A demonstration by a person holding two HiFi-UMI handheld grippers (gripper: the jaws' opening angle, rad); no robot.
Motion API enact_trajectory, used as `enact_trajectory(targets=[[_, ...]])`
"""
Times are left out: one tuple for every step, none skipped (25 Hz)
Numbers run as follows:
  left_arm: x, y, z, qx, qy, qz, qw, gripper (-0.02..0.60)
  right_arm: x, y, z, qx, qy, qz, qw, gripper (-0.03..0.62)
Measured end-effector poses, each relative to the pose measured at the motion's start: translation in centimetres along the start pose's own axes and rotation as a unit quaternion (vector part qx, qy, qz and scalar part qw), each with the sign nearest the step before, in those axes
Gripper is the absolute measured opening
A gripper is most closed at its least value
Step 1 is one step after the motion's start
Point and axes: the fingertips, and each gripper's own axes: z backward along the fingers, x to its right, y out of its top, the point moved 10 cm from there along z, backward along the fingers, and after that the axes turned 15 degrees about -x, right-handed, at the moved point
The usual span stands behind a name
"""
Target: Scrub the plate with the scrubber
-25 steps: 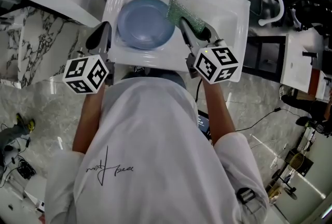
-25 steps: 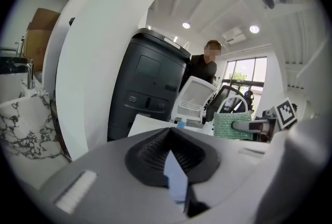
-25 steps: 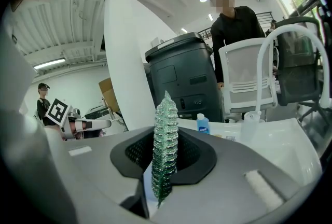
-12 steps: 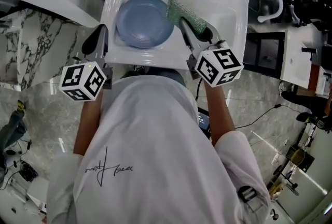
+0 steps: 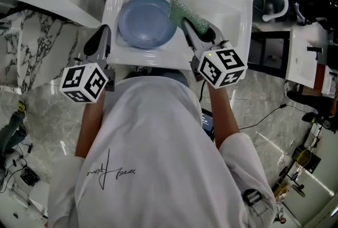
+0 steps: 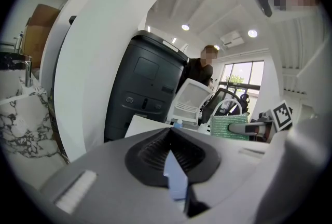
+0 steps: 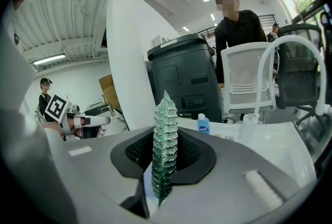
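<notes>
A person in a white shirt (image 5: pixel 158 158), with a looping black signature across its back too stylised to read, leans over a white sink (image 5: pixel 232 16). Both handheld tools carry cubes faced with black-and-white square markers. The label on the small blue bottle (image 7: pixel 203 123) at the sink's back edge is too small to read.

Little differs from a second ago. The cube (image 5: pixel 83 82) on the left gripper (image 5: pixel 104 31) sits slightly lower and further left in the head view. The plate (image 5: pixel 147 21), scrubber (image 5: pixel 186 13) and right gripper (image 5: pixel 198 29) look unchanged.

The round blue plate lies in the sink's basin. The left gripper, at the basin's left edge, has its jaws clamped on the plate's rim, which shows edge-on between the pads in the left gripper view. The right gripper pinches the green mesh scrubber, which stands up between its jaws and reaches over the plate's right edge. Whether it touches the plate cannot be told.

Beyond the sink stands a dark bin (image 7: pixel 187 78), its contents out of sight, with a bystander in black (image 7: pixel 238 31) just behind it.
</notes>
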Motion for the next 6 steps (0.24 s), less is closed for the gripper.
enact_trajectory(targets=[[-0.04, -0.11, -0.04, -0.001, -0.001, 0.001, 1.0000, 0.054, -0.01, -0.11, -0.04, -0.001, -0.001, -0.002, 1.000, 0.061], [-0.08, -0.18, -0.07, -0.001, -0.002, 0.001, 1.0000, 0.054, -0.04, -0.17, -0.06, -0.001, -0.001, -0.002, 1.000, 0.061], [-0.11, -0.21, -0.11, -0.002, -0.003, 0.000, 1.0000, 0.054, -0.09, -0.19, -0.08, 0.000, 0.000, -0.001, 1.000, 0.061], [-0.14, -0.21, -0.14, -0.002, -0.004, -0.001, 1.0000, 0.054, -0.15, -0.17, -0.10, 0.000, 0.001, 0.000, 1.000, 0.061], [-0.17, -0.20, -0.17, -0.002, -0.004, -0.001, 1.0000, 0.054, -0.22, -0.14, -0.12, 0.001, 0.002, 0.001, 1.000, 0.061], [-0.21, -0.19, -0.20, -0.002, -0.005, -0.002, 1.0000, 0.054, -0.28, -0.12, -0.14, 0.002, 0.003, 0.002, 1.000, 0.061]])
